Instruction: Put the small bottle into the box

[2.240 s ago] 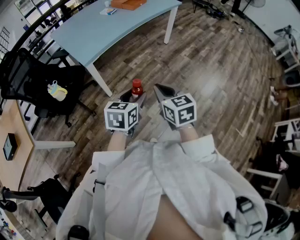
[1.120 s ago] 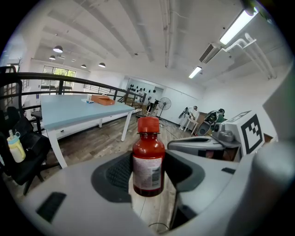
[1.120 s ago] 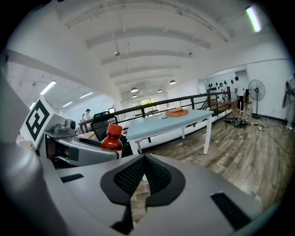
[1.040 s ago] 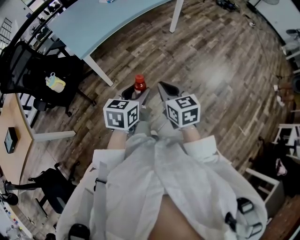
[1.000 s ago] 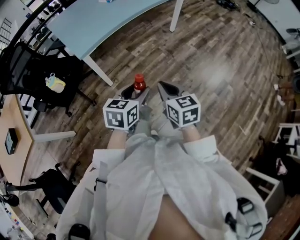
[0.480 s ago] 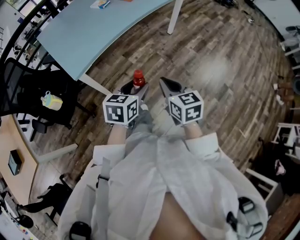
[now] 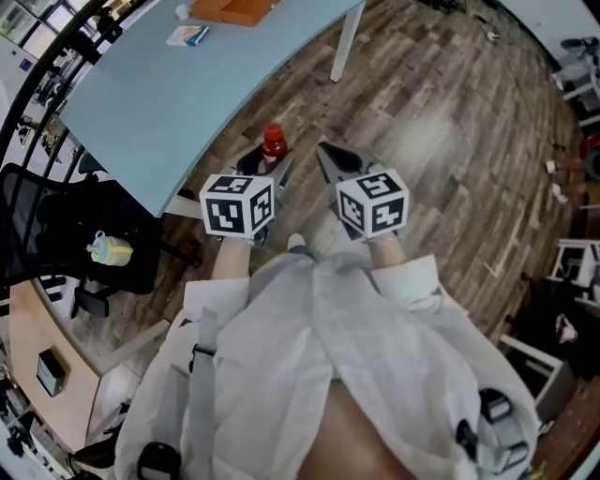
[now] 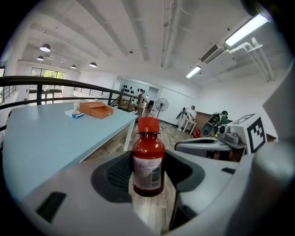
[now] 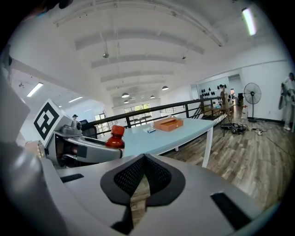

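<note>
A small bottle (image 8: 148,159) with red liquid, a red cap and a white label stands upright between the jaws of my left gripper (image 7: 262,169), which is shut on it. The head view shows the small bottle (image 7: 273,142) held above the wooden floor, close to the front edge of the light blue table (image 7: 159,103). My right gripper (image 7: 330,159) hangs just right of it, its jaws closed with nothing between them. An open orange box (image 7: 232,9) lies on the table's far end. The right gripper view shows the orange box (image 9: 168,123) too.
A small blue and white packet (image 7: 187,35) lies beside the box. The table's white legs (image 7: 344,42) stand on the wooden floor (image 7: 441,141). A black office chair (image 7: 84,244) with a yellow object sits at the left. White shelving (image 7: 581,272) stands at the right.
Both grippers and the bottle have come closer to the table, which now fills more of the upper left. The bottle stays held in the left gripper.
</note>
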Tool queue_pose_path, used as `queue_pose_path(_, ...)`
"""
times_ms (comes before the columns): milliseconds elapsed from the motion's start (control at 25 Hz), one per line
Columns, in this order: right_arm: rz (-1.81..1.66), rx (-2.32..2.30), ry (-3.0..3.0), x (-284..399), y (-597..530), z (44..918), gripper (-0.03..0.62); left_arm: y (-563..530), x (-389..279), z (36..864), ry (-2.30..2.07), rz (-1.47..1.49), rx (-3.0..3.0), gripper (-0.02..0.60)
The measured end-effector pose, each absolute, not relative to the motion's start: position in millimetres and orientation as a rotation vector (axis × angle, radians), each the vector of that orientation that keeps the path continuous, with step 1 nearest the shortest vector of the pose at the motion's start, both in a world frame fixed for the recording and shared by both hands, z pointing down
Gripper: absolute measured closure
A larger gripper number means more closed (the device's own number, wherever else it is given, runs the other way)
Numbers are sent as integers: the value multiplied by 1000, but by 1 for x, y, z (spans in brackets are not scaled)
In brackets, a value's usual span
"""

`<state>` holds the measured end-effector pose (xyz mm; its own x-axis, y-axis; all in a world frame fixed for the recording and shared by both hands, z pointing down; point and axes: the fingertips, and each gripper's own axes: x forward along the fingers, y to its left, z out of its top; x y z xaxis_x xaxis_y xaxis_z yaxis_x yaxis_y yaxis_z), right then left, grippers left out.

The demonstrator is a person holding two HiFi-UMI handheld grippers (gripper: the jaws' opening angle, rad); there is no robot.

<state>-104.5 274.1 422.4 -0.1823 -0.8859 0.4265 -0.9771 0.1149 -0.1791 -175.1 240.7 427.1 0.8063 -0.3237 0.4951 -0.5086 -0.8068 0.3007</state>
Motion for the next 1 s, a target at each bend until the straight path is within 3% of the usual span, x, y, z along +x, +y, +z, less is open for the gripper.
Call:
queue_pose_path(520, 689, 1786, -2169, -86, 218, 445, 591, 197, -153, 449, -591, 583, 2518, 371)
queue_pose_path(1000, 703, 1594, -2254, -31, 85, 449, 591, 71, -106, 440, -752, 562, 2466, 371)
